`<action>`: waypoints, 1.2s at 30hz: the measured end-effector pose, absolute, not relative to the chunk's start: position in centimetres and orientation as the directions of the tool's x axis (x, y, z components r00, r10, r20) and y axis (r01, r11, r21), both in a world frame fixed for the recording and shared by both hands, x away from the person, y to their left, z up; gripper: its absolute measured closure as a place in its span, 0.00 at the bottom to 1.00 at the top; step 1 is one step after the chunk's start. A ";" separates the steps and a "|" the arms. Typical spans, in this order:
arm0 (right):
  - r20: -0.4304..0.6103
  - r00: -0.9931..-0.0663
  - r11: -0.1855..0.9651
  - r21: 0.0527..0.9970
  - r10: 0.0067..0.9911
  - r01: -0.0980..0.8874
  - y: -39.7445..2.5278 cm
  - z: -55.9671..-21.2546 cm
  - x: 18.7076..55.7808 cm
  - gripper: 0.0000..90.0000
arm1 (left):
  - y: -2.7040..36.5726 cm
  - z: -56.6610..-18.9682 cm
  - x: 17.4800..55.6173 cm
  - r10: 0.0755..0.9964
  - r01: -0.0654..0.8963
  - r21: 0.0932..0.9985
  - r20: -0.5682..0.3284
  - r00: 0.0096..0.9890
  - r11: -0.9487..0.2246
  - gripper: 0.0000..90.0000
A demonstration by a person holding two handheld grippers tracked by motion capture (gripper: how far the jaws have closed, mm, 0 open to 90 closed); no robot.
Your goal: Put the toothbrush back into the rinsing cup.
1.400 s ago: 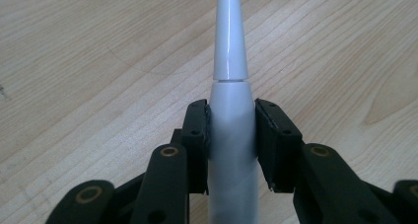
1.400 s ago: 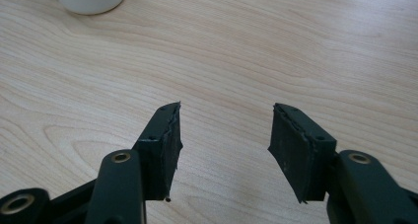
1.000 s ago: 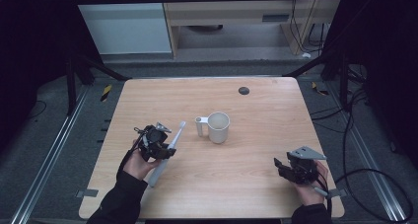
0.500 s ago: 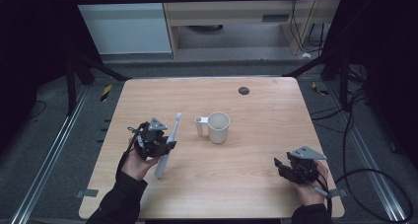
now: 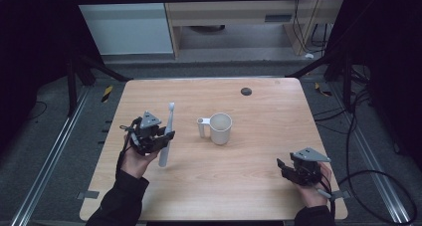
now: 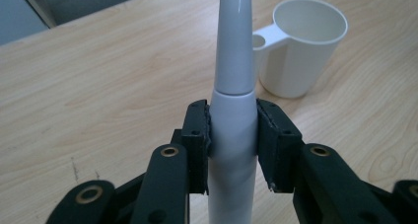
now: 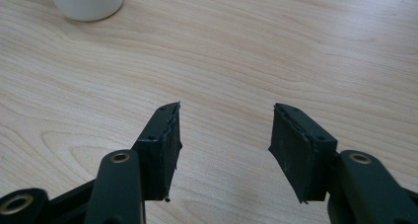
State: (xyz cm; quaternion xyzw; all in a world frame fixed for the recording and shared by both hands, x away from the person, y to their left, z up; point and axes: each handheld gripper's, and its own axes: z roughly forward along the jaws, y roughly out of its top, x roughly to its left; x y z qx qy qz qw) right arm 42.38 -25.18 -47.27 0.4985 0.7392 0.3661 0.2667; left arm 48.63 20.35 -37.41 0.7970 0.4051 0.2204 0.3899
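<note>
Two handheld grippers, black frames. Left gripper (image 5: pixel 160 139): grey three-cornered plate on top, thin black cable looping off its side. Right gripper (image 5: pixel 283 167): same grey plate, cable trailing behind hand. Jaws: flat black pads, rough worn edges, small holes in sides. Jaw arms black, brass-coloured rivets at pivots. Person: dark long sleeves (image 5: pixel 121 201) on both forearms.

Left gripper (image 5: pixel 160 139) fingers clamped, right gripper (image 5: pixel 287 168) fingers spread
</note>
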 end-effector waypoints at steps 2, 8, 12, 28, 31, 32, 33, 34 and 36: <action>-0.031 -0.360 0.236 0.807 0.932 0.542 -25.2 -47.3 42.4 0.49 | 20.4 -36.9 48.8 0.821 0.464 0.812 0.033 0.570 -0.355 0.75; -0.039 -0.355 0.237 0.811 0.934 0.535 -25.2 -47.3 42.5 0.48 | 20.1 -35.5 49.2 0.822 0.417 0.853 0.024 0.568 -0.313 0.75; -0.046 -0.352 0.241 0.811 0.935 0.533 -25.2 -47.3 42.4 0.48 | 19.8 -34.5 49.3 0.824 0.384 0.882 0.009 0.566 -0.274 0.75; -0.057 -0.349 0.247 0.813 0.935 0.527 -25.1 -47.3 42.4 0.46 | 18.0 -32.3 50.6 0.823 0.298 0.939 -0.027 0.567 -0.174 0.75; -0.055 -0.349 0.244 0.814 0.935 0.527 -25.1 -47.3 42.5 0.46 | 17.4 -32.1 51.1 0.819 0.293 0.941 -0.032 0.573 -0.168 0.75; -0.055 -0.349 0.245 0.813 0.935 0.528 -25.1 -47.3 42.4 0.46 | 17.3 -32.0 51.1 0.818 0.292 0.942 -0.037 0.573 -0.163 0.75; -0.055 -0.349 0.244 0.814 0.936 0.528 -25.1 -47.3 42.4 0.46 | 17.0 -32.0 51.3 0.817 0.286 0.945 -0.037 0.575 -0.158 0.75; -0.055 -0.350 0.245 0.814 0.935 0.526 -25.2 -47.3 42.5 0.46 | 16.8 -31.8 51.5 0.816 0.285 0.945 -0.038 0.576 -0.158 0.75; -0.053 -0.348 0.242 0.814 0.936 0.528 -25.2 -47.3 42.5 0.46 | 16.6 -31.7 51.6 0.813 0.279 0.948 -0.040 0.580 -0.153 0.75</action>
